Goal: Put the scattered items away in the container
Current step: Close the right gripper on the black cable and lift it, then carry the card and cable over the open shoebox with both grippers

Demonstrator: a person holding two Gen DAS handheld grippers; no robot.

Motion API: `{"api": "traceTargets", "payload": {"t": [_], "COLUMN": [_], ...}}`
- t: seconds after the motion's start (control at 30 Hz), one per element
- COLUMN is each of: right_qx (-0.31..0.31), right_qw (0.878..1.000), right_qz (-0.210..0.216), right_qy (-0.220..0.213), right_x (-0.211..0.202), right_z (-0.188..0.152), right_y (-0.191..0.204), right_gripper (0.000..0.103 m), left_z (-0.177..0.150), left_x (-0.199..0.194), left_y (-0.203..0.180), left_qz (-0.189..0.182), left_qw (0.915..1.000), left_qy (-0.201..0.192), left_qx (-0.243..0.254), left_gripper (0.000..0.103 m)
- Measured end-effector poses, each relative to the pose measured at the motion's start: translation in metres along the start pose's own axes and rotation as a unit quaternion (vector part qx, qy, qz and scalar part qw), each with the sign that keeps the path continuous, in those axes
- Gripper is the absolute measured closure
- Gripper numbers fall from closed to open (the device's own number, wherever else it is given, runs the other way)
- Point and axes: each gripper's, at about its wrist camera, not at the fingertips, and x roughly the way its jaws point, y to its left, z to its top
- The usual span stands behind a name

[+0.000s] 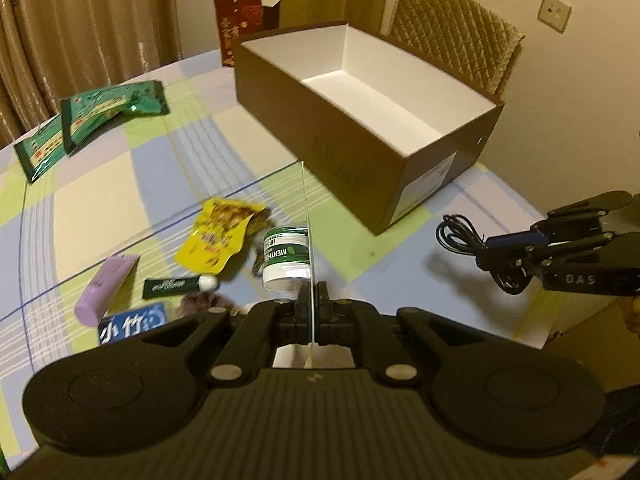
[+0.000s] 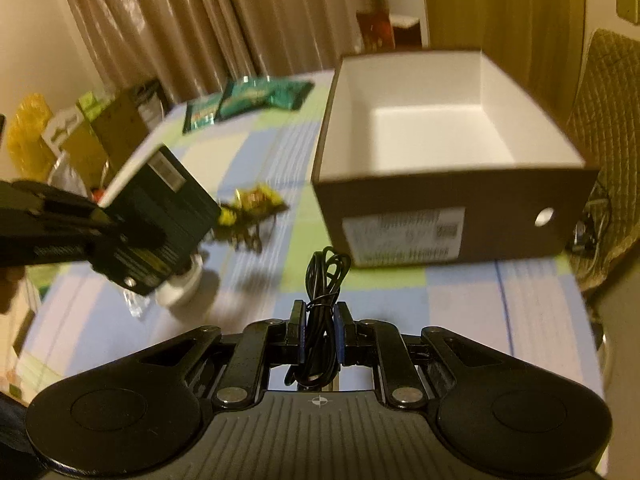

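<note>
At the far left of the left wrist view, two green packets (image 1: 96, 116) lie overlapping on the checked worktop (image 1: 100, 200). Nearer, a lilac tube (image 1: 106, 289), a black tube with a white cap (image 1: 180, 285) and a blue-labelled pack (image 1: 132, 323) sit close together, with a yellow snack pouch (image 1: 218, 240) just beyond them. A white jar with a green label (image 1: 286, 258) stands beside the pouch. The left tool (image 1: 310, 306) is pinched tight on a thin dark card (image 2: 160, 216), which it holds edge-on to its own camera and raised above the worktop. Right of centre stands the open brown box (image 1: 320, 140), its white interior bare. A quilted chair back (image 1: 452, 32) rises behind it. At the right, the right tool (image 2: 320, 328) is clamped on a bundled black cable (image 2: 324, 308), held in the air short of the box's labelled end.
</note>
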Motion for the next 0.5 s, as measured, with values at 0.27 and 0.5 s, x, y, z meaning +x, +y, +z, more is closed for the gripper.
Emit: {"api": "traceTargets", "payload": {"t": [0.27, 0.5], "right_qx": [0.015, 0.012], "right_qw": [0.998, 0.995], "right_qz": [0.007, 0.005], "right_qy": [-0.067, -0.103], "right_x": [-0.031, -0.039], "right_z": [0.04, 0.078], "right_y": [-0.023, -0.051], "right_gripper": [0.092, 0.092], "left_z": [0.04, 0.084], "left_x": [0.003, 0.014], "left_y": [-0.021, -0.037], "left_qz": [-0.02, -0.028], "left_qw": [0.9989, 0.9967], "left_qy": [-0.04, -0.074], "left_qx": [0.011, 0.017], "left_gripper": [0.103, 0.103]}}
